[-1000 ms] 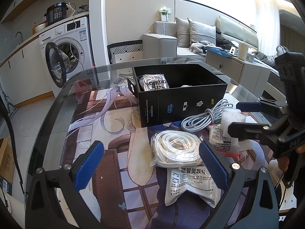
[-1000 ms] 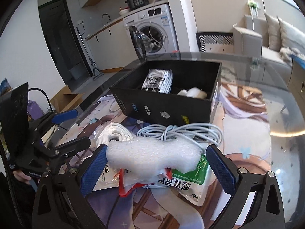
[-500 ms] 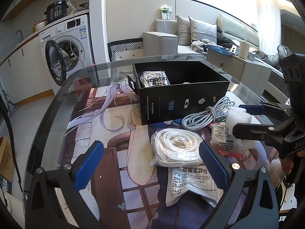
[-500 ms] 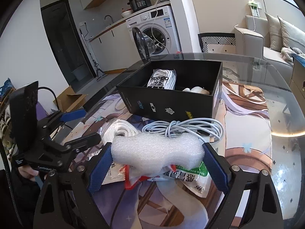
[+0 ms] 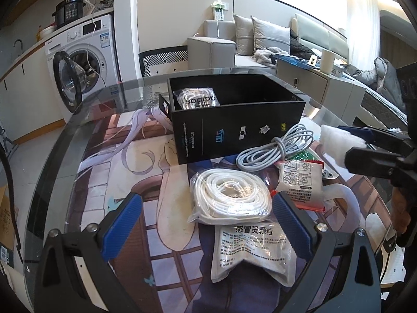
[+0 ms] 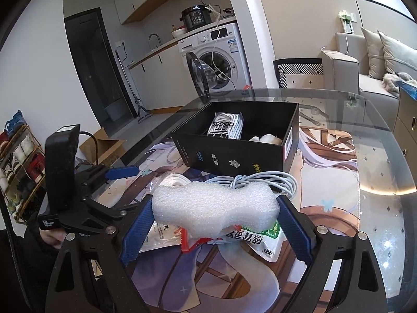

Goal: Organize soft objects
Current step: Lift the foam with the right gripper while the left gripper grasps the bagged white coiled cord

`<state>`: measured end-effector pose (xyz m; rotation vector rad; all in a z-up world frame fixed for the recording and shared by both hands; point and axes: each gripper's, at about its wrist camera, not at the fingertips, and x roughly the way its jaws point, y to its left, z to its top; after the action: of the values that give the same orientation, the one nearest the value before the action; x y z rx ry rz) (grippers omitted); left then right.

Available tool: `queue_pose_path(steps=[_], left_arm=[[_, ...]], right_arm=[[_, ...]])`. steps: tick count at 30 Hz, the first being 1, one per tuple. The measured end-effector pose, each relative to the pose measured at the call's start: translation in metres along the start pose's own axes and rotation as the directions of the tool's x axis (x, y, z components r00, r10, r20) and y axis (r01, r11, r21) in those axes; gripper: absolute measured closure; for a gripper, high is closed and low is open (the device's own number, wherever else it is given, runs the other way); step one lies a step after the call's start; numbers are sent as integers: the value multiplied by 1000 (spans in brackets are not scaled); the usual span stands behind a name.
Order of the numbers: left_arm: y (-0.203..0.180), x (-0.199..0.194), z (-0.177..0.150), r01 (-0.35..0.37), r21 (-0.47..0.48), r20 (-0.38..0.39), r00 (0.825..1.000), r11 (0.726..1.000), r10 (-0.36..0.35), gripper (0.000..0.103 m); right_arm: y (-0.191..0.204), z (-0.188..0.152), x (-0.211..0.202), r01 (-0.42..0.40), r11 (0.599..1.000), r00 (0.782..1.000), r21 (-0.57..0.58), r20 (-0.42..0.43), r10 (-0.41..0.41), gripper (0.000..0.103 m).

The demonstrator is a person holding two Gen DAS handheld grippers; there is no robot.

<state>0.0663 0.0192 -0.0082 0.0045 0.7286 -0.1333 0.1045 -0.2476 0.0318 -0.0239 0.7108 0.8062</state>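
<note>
Left wrist: left claw (image 5: 207, 224) released, above bagged white cord (image 5: 230, 199) and medicine sachet (image 5: 251, 250) on glass worktop (image 5: 78, 140). Right wrist: right claw (image 6: 215, 230) clenched on white foam block (image 6: 215, 207), lifted above sachets, short of black box (image 6: 234, 140)
</note>
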Motion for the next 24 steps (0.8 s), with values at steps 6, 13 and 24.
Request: queue_pose_path(steps=[6, 13, 24], left_arm=[[-5, 12, 2, -1, 11, -39, 999, 1000, 2, 2], [-19, 21, 4, 19, 68, -82, 997, 997, -13, 2], [-29, 34, 4, 62, 107, -146, 988, 992, -46, 30]], right_arm=[[0, 0, -1, 0, 1000, 1000, 0, -2, 0, 11], [-2, 1, -1, 3, 1000, 1000, 1, -5, -3, 11], [-8, 2, -6, 6, 1000, 1000, 10, 1, -6, 11]])
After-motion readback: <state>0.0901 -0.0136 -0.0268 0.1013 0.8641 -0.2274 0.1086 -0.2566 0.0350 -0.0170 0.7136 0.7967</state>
